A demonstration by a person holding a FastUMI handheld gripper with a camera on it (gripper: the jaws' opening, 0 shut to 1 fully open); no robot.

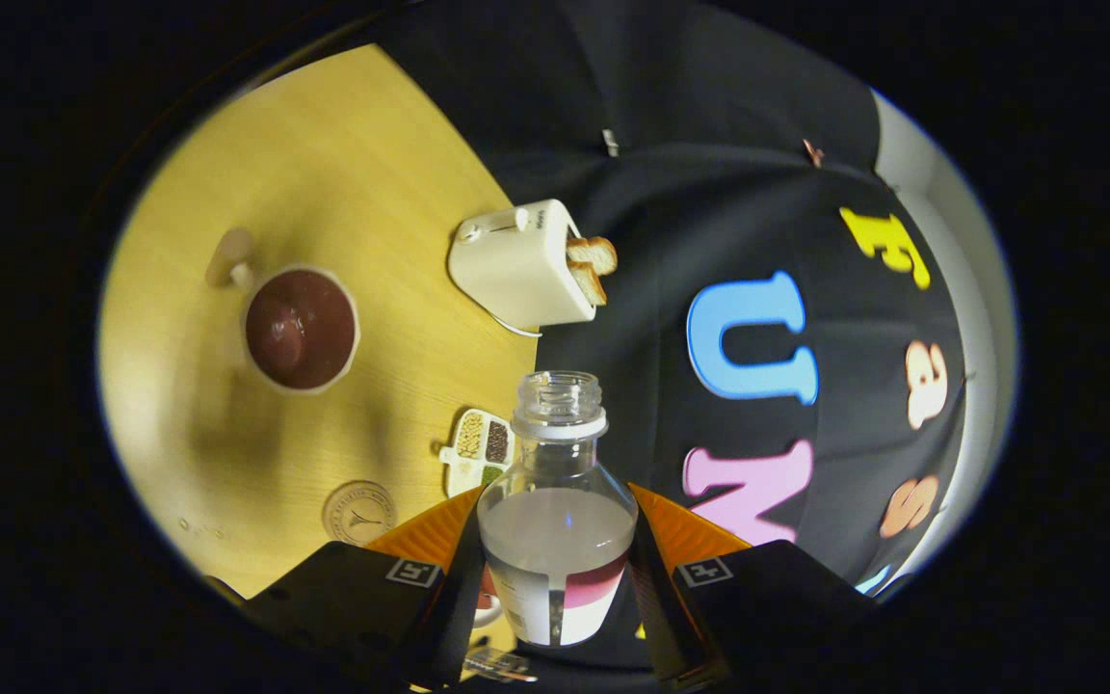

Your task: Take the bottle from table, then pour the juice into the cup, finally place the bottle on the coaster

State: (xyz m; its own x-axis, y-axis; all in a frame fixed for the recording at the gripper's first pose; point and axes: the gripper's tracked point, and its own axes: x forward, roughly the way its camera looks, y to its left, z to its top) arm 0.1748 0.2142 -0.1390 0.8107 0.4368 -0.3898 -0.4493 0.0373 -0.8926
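Observation:
My gripper [557,503] is shut on a clear plastic bottle [555,453], both fingers pressing on its lower body. The bottle has no cap; its open mouth points away from me, and pale cloudy juice fills its lower part above a white and red label. The whole view is rolled sideways, so the wooden table [324,154] stands to the left of the bottle. A white cup [300,330] with a dark red inside and a handle sits on that table, well left of the bottle's mouth. A round coaster [359,514] lies beside my left finger [439,535].
A white toaster [516,265] with two bread slices [594,265] stands at the table's edge, beyond the bottle. A small white divided dish [480,448] of seeds lies just left of the bottle's neck. The black cloth wall spreads to the right.

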